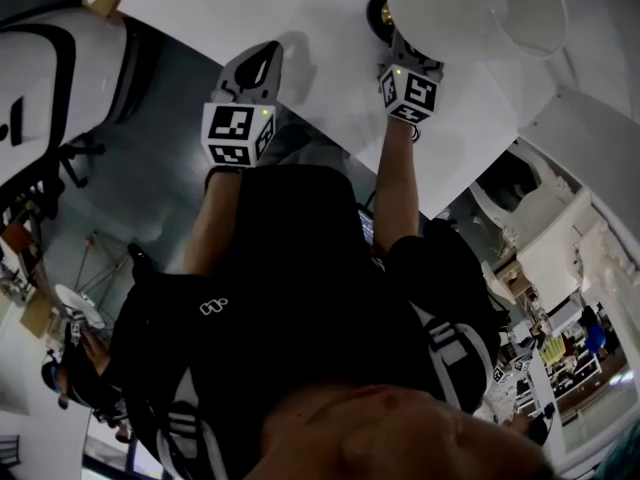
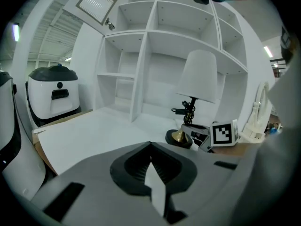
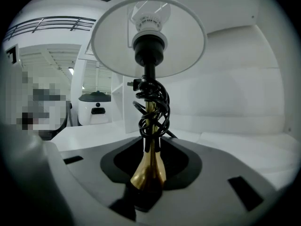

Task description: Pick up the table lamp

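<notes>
The table lamp (image 1: 480, 8) has a white shade, a brass stem wound with black cord, and a round black base (image 1: 379, 12). It stands on the white table (image 1: 320, 18) at the upper right of the head view. My right gripper (image 1: 397, 44) reaches to its foot. In the right gripper view the brass stem (image 3: 149, 166) stands upright between the jaws, and my right gripper (image 3: 149, 144) is shut on it, just under the cord coils. My left gripper (image 1: 266, 54) hovers over the table to the lamp's left, shut and empty. From the left gripper view the lamp (image 2: 199, 76) is ahead to the right.
A white shelf unit (image 2: 141, 55) with open compartments stands behind the lamp. A white and black appliance (image 2: 51, 95) sits off to the left past the table's edge. A white ornate frame (image 2: 257, 119) stands to the right of the lamp.
</notes>
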`<state>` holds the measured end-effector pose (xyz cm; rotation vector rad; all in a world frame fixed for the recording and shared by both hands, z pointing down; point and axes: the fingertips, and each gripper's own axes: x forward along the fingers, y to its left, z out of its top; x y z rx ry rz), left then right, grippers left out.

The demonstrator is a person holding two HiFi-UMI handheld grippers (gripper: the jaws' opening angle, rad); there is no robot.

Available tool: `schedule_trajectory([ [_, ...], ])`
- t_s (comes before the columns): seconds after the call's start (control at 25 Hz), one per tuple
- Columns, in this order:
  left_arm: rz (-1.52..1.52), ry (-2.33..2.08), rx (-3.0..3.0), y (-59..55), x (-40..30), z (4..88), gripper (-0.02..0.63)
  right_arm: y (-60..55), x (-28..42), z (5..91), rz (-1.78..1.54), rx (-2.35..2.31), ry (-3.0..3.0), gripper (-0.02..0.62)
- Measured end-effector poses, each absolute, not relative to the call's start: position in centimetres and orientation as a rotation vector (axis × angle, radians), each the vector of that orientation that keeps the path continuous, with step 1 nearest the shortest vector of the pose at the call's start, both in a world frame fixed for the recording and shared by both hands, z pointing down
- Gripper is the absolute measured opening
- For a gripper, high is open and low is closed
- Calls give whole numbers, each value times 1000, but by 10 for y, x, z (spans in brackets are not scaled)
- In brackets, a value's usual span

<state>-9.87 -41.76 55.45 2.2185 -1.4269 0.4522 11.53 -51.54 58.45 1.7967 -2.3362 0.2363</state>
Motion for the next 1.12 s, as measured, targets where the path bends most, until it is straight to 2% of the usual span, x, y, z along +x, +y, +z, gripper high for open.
schedule_trajectory([
  [0.12,460,-1421,2221,-420,-97,556,11,-521,113,586,215,1798,-2332,104],
  [0.68,470,-1377,2307,-416,-72,540,11,-506,118,579,330,1785,-2228,106],
  [1.12,368,-1339,2387,-414,-54,506,11,-475,116,538,389,1811,-2221,100],
])
